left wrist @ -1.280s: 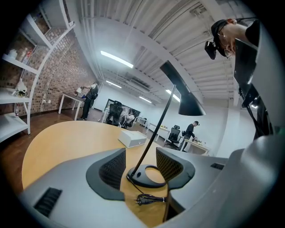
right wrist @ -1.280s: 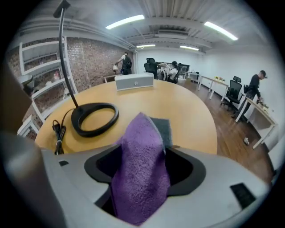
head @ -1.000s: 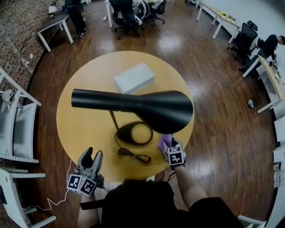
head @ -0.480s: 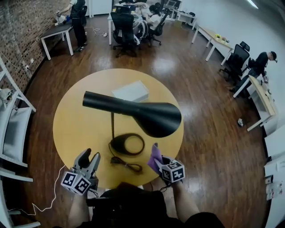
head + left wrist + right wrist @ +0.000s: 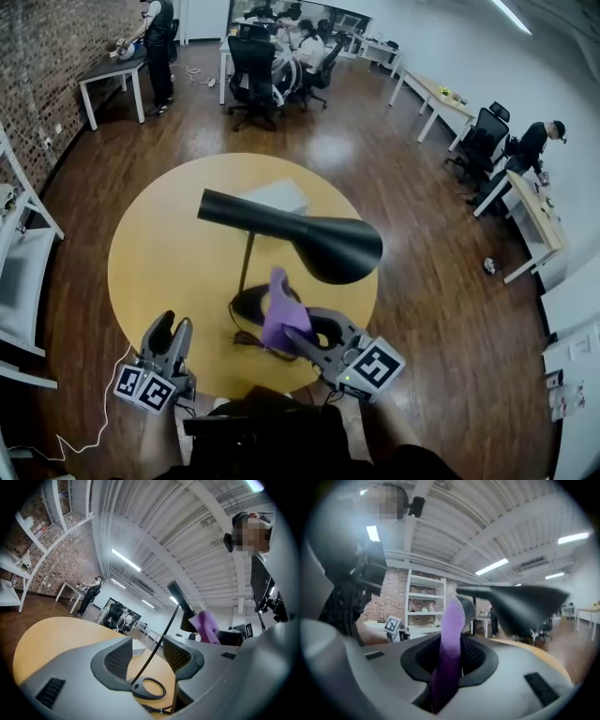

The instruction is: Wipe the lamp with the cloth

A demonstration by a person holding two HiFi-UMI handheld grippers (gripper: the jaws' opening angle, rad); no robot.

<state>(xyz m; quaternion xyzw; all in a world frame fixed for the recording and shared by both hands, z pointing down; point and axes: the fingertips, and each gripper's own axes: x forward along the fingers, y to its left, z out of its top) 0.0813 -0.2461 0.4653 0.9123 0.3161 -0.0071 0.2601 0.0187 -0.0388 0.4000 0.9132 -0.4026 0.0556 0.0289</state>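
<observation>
A black lamp with a cone shade (image 5: 328, 246) stands on the round yellow table (image 5: 150, 253), its ring base (image 5: 246, 302) near the front. My right gripper (image 5: 298, 336) is shut on the purple cloth (image 5: 281, 314), its jaws having just closed on it, and holds it raised just below the shade. In the right gripper view the cloth (image 5: 450, 644) stands upright between the pads, with the shade (image 5: 520, 604) ahead. My left gripper (image 5: 167, 330) hovers at the table's front left, open after closing slightly, nothing in it. The left gripper view shows the base (image 5: 150, 688) beyond.
A white box (image 5: 277, 195) lies on the table behind the lamp. The lamp's black cord (image 5: 248, 342) is coiled near the front edge. White shelving (image 5: 19, 272) stands at the left; desks, office chairs (image 5: 248, 56) and people fill the room's far side.
My right gripper has lifted the purple cloth from the table's front edge up and leftward to just under the lamp shade. The left gripper has risen slightly.
</observation>
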